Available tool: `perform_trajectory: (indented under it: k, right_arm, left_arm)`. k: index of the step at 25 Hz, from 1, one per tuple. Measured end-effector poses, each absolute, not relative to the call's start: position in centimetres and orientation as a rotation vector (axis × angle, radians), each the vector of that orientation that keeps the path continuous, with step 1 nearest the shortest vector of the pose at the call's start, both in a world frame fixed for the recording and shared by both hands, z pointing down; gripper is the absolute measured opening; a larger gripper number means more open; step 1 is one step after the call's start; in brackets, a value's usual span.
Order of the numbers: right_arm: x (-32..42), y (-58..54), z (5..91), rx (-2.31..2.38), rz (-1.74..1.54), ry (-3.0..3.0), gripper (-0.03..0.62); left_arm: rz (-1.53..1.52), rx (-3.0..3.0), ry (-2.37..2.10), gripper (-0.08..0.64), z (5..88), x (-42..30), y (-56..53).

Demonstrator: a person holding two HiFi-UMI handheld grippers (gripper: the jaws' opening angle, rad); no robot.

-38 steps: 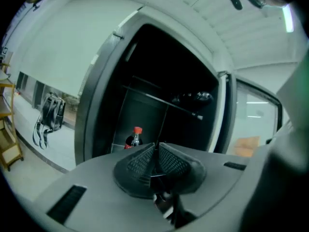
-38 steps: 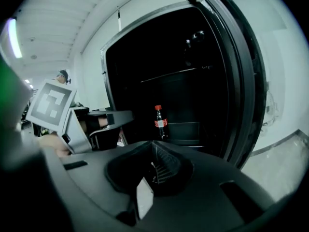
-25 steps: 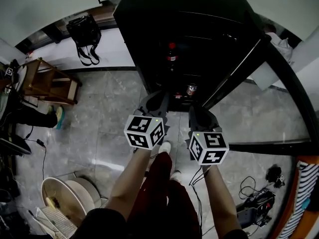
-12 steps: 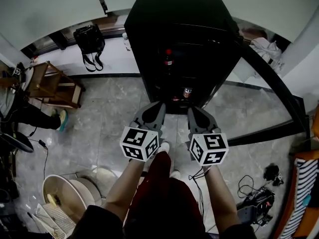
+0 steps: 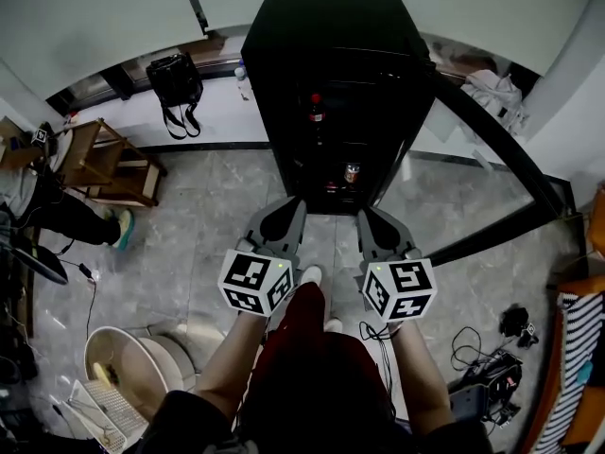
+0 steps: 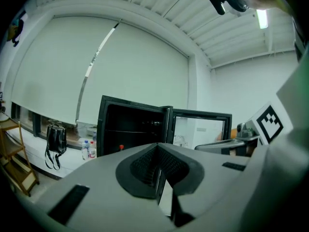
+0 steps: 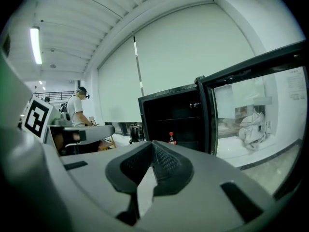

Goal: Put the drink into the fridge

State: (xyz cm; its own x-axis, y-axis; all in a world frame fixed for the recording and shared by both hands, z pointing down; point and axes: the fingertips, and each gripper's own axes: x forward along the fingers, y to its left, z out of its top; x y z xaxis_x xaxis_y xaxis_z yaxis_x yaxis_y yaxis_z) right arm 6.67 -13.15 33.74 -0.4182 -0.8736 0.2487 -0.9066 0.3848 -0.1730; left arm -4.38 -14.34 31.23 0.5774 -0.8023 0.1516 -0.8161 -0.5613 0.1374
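The black fridge (image 5: pixel 331 55) stands open, its glass door (image 5: pixel 492 130) swung out to the right. Inside, a red-capped drink bottle (image 5: pixel 316 108) stands on an upper shelf and a can (image 5: pixel 351 171) on a lower one. My left gripper (image 5: pixel 297 202) and right gripper (image 5: pixel 365 214) hover side by side in front of the fridge, apart from it, both shut and empty. The left gripper view shows its shut jaws before the fridge (image 6: pixel 133 127), where the bottle's red cap (image 6: pixel 121 148) peeks out. In the right gripper view the bottle (image 7: pixel 171 138) stands beyond the shut jaws.
A black bag (image 5: pixel 173 76) and water bottles (image 6: pixel 88 149) sit on the low ledge left of the fridge. A wooden rack (image 5: pixel 104 159) stands at the left, a white tub (image 5: pixel 123 367) at the lower left. Cables and gear (image 5: pixel 487 386) lie on the floor at the right. A person (image 7: pixel 77 108) stands far off.
Both grippers have drawn back from the fridge and risen, still shut. The fridge now appears farther off, with its whole top in view.
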Motion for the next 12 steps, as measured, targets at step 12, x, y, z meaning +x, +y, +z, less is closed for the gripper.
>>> perform_trajectory:
  k: [12]
  right_arm:
    - [9.2,-9.6,30.5,1.678,0.419,-2.544,0.018]
  left_arm:
    - [0.1,2.63,-1.353,0.011,28.8,-4.1,-10.3]
